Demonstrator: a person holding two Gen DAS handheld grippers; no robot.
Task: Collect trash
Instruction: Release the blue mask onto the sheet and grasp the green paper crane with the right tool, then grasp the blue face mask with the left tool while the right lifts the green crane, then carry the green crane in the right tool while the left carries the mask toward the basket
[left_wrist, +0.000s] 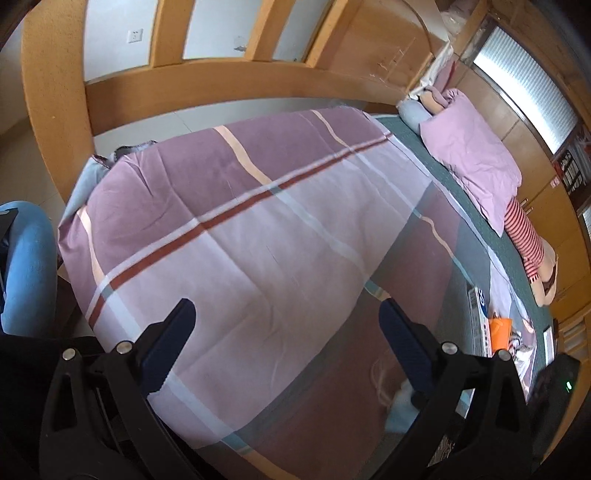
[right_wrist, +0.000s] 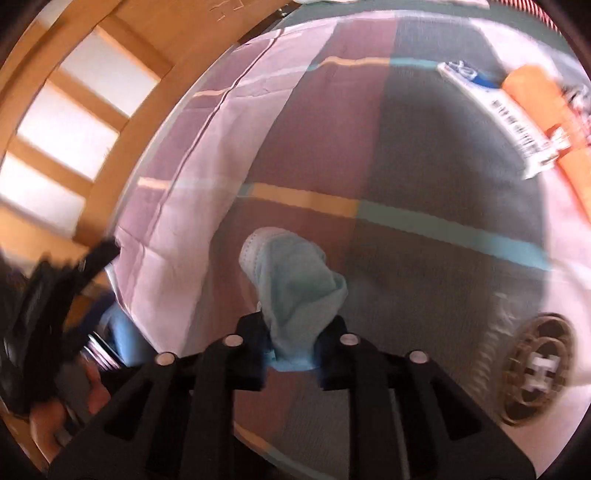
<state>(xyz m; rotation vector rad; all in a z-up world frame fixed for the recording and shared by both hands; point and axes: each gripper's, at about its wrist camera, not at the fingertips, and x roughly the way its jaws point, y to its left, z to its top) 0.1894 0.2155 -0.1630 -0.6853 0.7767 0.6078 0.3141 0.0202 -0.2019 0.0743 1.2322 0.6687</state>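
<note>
Right wrist view puts the right gripper (right_wrist: 291, 339) at the centre, its two dark fingers pinching a crumpled pale-blue face mask (right_wrist: 295, 291) by its lower end. The mask stands up from the jaws, long axis running straight ahead along the fingers, over the plaid bedsheet (right_wrist: 424, 273). Farther out lie more pieces: a white printed packet (right_wrist: 495, 122) and an orange wrapper (right_wrist: 546, 110) toward the upper right, well apart from the mask, and a round brownish item (right_wrist: 539, 373) at the right edge (too blurred to name). From the left wrist view, the left gripper (left_wrist: 288, 332) hangs spread and empty above the sheet, with the mask (left_wrist: 400, 406) just beside its right-hand finger. My judgement: the right hand has this piece, and the remaining litter lies nearer that hand too.
</note>
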